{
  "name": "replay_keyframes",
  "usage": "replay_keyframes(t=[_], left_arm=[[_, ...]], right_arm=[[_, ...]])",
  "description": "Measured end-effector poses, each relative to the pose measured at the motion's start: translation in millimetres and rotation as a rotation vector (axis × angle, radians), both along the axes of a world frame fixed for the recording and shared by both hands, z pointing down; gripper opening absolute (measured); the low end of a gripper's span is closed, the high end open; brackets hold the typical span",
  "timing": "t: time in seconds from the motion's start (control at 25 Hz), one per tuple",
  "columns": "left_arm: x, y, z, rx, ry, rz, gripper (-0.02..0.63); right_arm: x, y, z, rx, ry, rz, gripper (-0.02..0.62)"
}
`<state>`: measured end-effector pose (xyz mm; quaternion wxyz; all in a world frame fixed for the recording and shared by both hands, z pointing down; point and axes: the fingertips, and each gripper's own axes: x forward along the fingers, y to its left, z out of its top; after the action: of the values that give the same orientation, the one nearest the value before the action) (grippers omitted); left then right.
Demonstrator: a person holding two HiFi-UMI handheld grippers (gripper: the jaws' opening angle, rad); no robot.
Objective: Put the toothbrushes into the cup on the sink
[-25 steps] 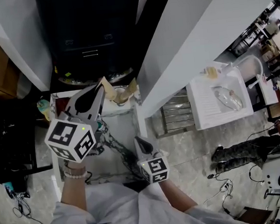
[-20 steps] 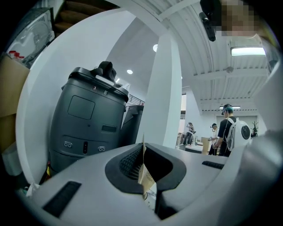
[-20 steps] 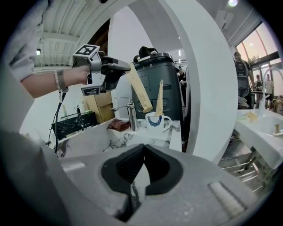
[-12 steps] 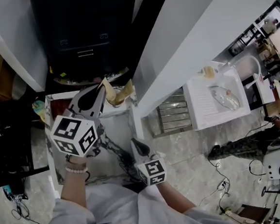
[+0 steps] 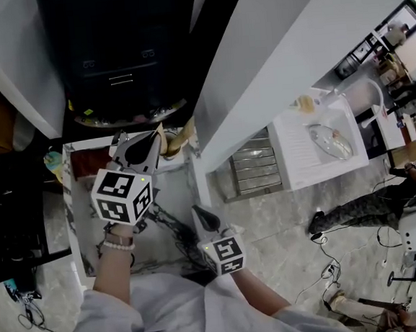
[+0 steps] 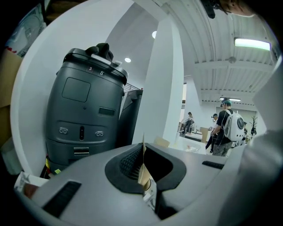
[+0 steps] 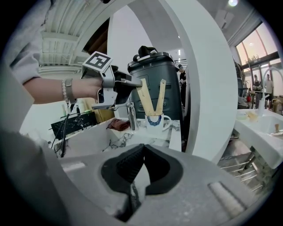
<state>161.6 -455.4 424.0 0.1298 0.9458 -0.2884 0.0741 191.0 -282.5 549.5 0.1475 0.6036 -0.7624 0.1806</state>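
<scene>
Aslant in cup point(image 7: 154, 122), two flat tan toothbrushes point(image 7: 160, 95), one in left gripper point(image 6: 142, 152) pinch; right gripper point(image 7: 143, 150) jaws together.

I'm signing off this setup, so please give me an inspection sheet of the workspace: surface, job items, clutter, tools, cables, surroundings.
Surface: white marble sink top with a tap.
Job's things: white cup on the sink top; one toothbrush leaning in it; a second toothbrush with its lower end in the cup.
Clutter: dark red cloth beside the tap.
Grippers: left tool shut on the second toothbrush; right tool shut, empty, away from the cup.
Cables: black cables on the floor to the right.
Surroundings: dark grey machine behind the sink; white pillar; people far off.
</scene>
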Motion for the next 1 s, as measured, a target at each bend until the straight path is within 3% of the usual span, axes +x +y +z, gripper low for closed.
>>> replay_keyframes(t=[0.36, 0.44, 0.64, 0.76, 1.0], left_arm=[[15, 7, 14, 0.058, -0.105, 0.056, 0.006], [18, 9, 16, 0.03, -0.093, 0.063, 0.006], [13, 5, 31, -0.136, 0.012, 0.013, 0.006], [12, 1, 30, -0.143, 0.036, -0.003, 0.006], [15, 2, 28, -0.117, 0.0, -0.015, 0.008]], right_arm=[[-1, 0, 7, -0.017, 0.014, -0.007, -0.002], [-1, 1, 6, -0.01, 0.016, -0.006, -0.002], [-2, 2, 6, -0.004, 0.013, -0.004, -0.002], [-1, 2, 5, -0.002, 0.014, 0.002, -0.002], [0, 1, 3, 0.007, 0.027, -0.005, -0.002]])
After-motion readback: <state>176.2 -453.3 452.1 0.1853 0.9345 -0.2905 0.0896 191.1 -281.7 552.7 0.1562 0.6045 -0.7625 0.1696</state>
